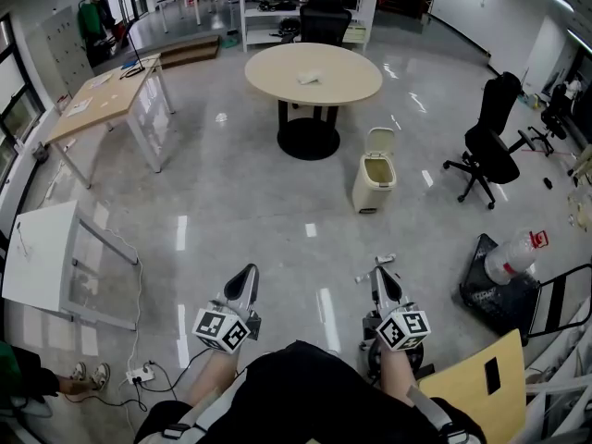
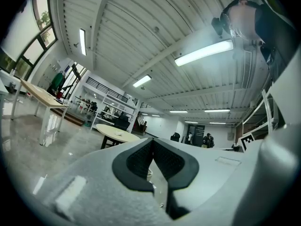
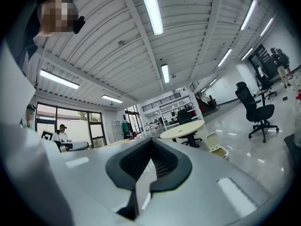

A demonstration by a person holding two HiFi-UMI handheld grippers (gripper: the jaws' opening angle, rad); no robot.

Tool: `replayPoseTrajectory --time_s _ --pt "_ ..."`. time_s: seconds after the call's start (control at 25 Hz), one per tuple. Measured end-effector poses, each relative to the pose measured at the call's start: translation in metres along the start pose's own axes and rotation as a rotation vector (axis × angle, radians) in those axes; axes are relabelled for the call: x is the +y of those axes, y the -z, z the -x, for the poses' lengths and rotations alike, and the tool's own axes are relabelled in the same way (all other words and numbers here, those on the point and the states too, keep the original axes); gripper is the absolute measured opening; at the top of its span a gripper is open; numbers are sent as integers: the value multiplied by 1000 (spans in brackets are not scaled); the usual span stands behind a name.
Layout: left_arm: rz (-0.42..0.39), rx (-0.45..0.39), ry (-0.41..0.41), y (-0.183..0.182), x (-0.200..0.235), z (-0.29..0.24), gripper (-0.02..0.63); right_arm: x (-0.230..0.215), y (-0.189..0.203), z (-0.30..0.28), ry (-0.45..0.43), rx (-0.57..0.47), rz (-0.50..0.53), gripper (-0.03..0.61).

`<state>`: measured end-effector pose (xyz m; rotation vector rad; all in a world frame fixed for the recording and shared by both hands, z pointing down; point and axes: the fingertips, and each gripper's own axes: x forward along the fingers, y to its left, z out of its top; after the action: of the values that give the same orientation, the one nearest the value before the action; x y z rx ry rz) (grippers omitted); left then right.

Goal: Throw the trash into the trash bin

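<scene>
A crumpled white piece of trash (image 1: 308, 78) lies on the round beige table (image 1: 347, 86) far ahead. The cream trash bin (image 1: 374, 181) stands on the floor to the table's right, its lid up. The table (image 3: 183, 130) and the bin (image 3: 217, 143) also show in the right gripper view, and the table (image 2: 113, 132) in the left gripper view. My left gripper (image 1: 248, 276) and right gripper (image 1: 382, 268) are held low near my body, far from both, pointing forward. Each has its jaws together with nothing between them.
A black office chair (image 1: 487, 146) stands right of the bin. A black basket (image 1: 481, 296) with a plastic bottle (image 1: 511, 256) sits near right. A wooden desk (image 1: 97, 100) and a white table (image 1: 42, 252) are on the left. Shelving (image 1: 305, 3) stands behind.
</scene>
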<state>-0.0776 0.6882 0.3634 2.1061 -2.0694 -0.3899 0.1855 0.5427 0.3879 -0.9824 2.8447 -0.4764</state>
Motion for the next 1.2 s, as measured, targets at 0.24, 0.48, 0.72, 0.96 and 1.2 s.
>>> replayPoseTrajectory --time_s 0.24,0.48,0.72,0.96,1.2 --pt "-34 -15 -15 -23 17 23 2 29 0 -17 3 -13 -5 6" --pt "-38 -30 -41 -39 57 55 2 87 8 -44 -65 21 50 6" --pt "-9 -52 -46 -50 82 68 0 149 30 -64 -147 73 44 6" --pt "-39 -51 -22 -49 89 46 1 137 27 -84 -156 70 52 6" --pt "-50 -37 -31 -48 90 6 2 84 19 -101 -133 46 40 6"
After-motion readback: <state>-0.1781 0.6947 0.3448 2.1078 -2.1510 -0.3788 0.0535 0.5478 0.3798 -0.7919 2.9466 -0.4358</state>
